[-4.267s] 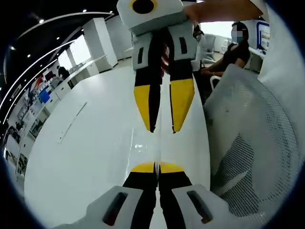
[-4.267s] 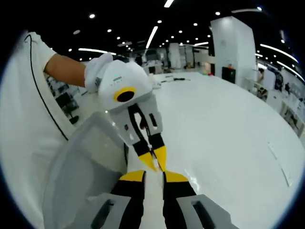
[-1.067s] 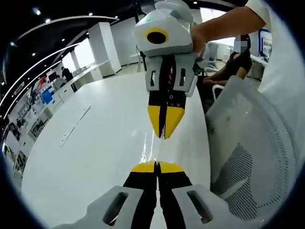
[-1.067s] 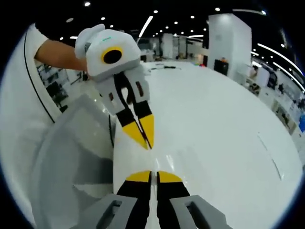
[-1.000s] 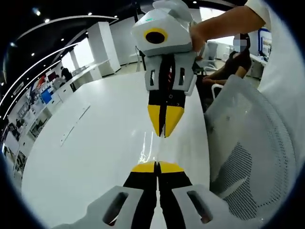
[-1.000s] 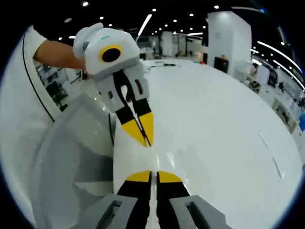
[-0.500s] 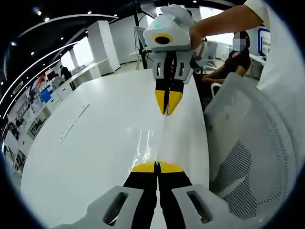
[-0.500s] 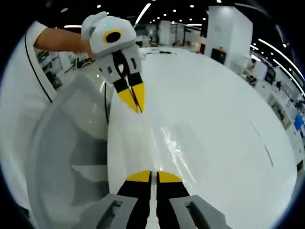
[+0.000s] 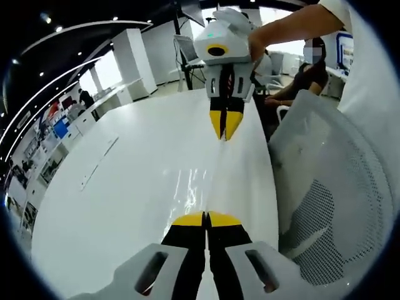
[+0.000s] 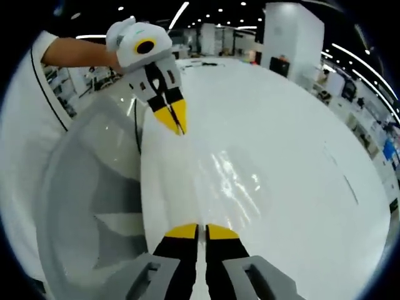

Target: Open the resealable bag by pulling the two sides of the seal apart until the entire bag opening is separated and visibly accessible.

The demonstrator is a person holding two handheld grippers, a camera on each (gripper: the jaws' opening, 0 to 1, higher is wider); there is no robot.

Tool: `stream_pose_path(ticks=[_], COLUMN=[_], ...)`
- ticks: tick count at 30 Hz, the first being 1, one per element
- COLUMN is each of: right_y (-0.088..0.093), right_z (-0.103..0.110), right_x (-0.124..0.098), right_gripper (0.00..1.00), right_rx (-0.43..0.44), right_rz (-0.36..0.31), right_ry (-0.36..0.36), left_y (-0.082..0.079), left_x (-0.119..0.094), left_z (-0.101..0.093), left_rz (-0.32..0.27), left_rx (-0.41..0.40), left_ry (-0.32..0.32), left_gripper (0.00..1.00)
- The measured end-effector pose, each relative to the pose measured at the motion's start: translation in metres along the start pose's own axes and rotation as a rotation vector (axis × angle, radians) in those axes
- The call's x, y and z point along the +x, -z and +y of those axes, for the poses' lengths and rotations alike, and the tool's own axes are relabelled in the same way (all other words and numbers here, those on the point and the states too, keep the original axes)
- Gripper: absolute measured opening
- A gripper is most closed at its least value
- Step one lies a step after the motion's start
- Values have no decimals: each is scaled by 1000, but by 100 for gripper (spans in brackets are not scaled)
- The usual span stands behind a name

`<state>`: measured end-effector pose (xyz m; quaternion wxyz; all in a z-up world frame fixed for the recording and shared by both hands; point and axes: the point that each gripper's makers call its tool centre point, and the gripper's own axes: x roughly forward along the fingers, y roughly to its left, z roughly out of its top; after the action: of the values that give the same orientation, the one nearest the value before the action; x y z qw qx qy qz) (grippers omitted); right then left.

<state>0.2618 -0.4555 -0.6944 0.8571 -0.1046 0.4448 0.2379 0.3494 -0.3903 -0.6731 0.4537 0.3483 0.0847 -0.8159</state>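
As the two grippers draw apart over the white surface [image 9: 125, 187], a clear bag [image 10: 231, 172] is stretched between them.

The left gripper [image 9: 205, 219] and right gripper [image 10: 194, 230] each have their fingers pressed together on one side of the bag's seal, seemingly to pull it open. Held out at arm's length, they face each other above the surface, beside a mesh chair [image 9: 331, 181].

The setting was a large open-plan office: a long white table [image 9: 125, 187] ran under a dark ceiling with recessed spotlights [image 10: 220, 9] and strip lights, a white mesh office chair [image 9: 331, 187] stood alongside, and a seated person [image 9: 306, 62] worked at further desks behind, near white columns [image 10: 284, 31].
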Motion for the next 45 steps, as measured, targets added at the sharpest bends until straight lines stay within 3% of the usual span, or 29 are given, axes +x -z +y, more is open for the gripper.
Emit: stream_pose_path(ticks=[2, 8, 14, 20, 28, 39, 45], right_y=[1, -12, -40, -48, -39, -31, -25], right_z=[0, 8, 7, -1, 2, 9, 14], right_x=[-1, -3, -4, -2, 16, 33, 39], right_gripper=[0, 7, 8, 8, 7, 5, 0], right_rx=[-64, 32, 33, 37, 38, 63, 135], right_rz=[-3, -50, -127, -140, -77, -32, -17], right_ry=[3, -29, -31, -19, -51, -92, -116], left_y=[-1, 3, 1, 2, 4, 1, 3], left_x=[0, 2, 4, 3, 5, 4, 3], left_z=[-4, -7, -8, -8, -10, -9, -15], left_rz=[-18, -13, -16, -10, -16, -43, -59], left_rx=[-7, 55, 82, 87, 122, 108, 93], left_ry=[16, 3, 5, 7, 6, 3, 30], left_gripper=[0, 0, 0, 0, 0, 0, 0])
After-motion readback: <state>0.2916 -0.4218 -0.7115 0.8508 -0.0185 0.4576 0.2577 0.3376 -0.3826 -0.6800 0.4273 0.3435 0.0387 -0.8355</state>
